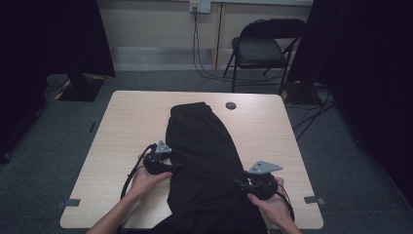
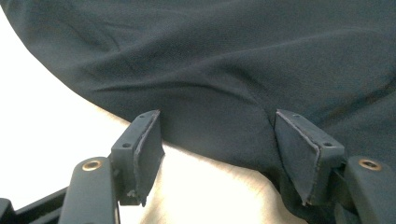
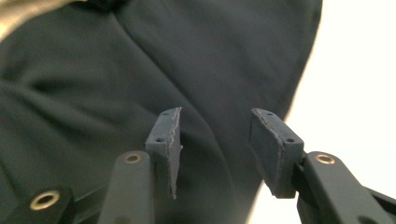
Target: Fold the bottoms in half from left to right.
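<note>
Both hand-held grippers [image 1: 175, 167] [image 1: 239, 182] gape, jaws apart, flanking the black garment [image 1: 202, 146]'s near end; garment lies flat, folding not begun.

Both forearms come in from the near edge, angled inward. The left hand [image 1: 141, 181] wraps the left gripper [image 1: 168, 163], which points to the right, its grey plate tilted up on top. Its own view shows the fingers [image 2: 144, 154] spread wide, nothing pinched between the pads. The right hand [image 1: 272, 202] grips the right gripper [image 1: 241, 183], which points left toward the other one, with its plate lying flat above. Its fingers [image 3: 168, 144] stand parted too, a clear gap between them, pads pressing on nothing.
</note>
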The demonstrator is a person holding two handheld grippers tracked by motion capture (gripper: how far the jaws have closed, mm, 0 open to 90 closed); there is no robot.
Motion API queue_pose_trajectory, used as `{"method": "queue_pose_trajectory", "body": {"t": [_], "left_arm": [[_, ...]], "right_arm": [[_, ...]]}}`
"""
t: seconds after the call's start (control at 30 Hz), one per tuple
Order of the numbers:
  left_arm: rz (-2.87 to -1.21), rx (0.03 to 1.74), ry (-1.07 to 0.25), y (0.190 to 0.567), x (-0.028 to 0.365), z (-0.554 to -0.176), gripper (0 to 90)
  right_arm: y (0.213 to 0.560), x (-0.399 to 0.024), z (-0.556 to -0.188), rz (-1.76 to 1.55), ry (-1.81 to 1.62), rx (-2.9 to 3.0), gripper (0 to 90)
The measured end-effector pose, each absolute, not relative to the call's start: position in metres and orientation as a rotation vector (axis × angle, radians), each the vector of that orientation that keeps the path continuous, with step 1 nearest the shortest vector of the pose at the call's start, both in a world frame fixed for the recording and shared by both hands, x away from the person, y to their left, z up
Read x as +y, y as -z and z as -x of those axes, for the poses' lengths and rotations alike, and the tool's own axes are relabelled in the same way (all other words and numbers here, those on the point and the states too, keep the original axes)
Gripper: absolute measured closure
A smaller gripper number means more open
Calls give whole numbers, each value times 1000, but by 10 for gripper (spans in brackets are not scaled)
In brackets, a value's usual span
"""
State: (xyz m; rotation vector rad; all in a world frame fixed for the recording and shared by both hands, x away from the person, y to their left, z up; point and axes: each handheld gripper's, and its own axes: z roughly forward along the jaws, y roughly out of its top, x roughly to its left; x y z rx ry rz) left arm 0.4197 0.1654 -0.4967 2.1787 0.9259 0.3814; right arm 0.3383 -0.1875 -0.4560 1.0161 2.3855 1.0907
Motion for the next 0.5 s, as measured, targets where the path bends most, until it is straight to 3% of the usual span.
{"method": "queue_pose_trajectory", "body": {"t": [0.1,0.23,0.33,0.5], "left_arm": [[-2182,930,-384,496,165,-419,335],[-2181,923,-388,497,166,-419,335],[-2179,921,-387,497,167,-418,335],[-2178,916,-385,497,171,-416,333]], "right_arm": [[460,-164,-355,-976,-1099,2434,569],[476,-139,-373,-927,-1057,2521,508],[484,-137,-372,-911,-1030,2566,493],[490,-153,-353,-886,-985,2589,394]]}}
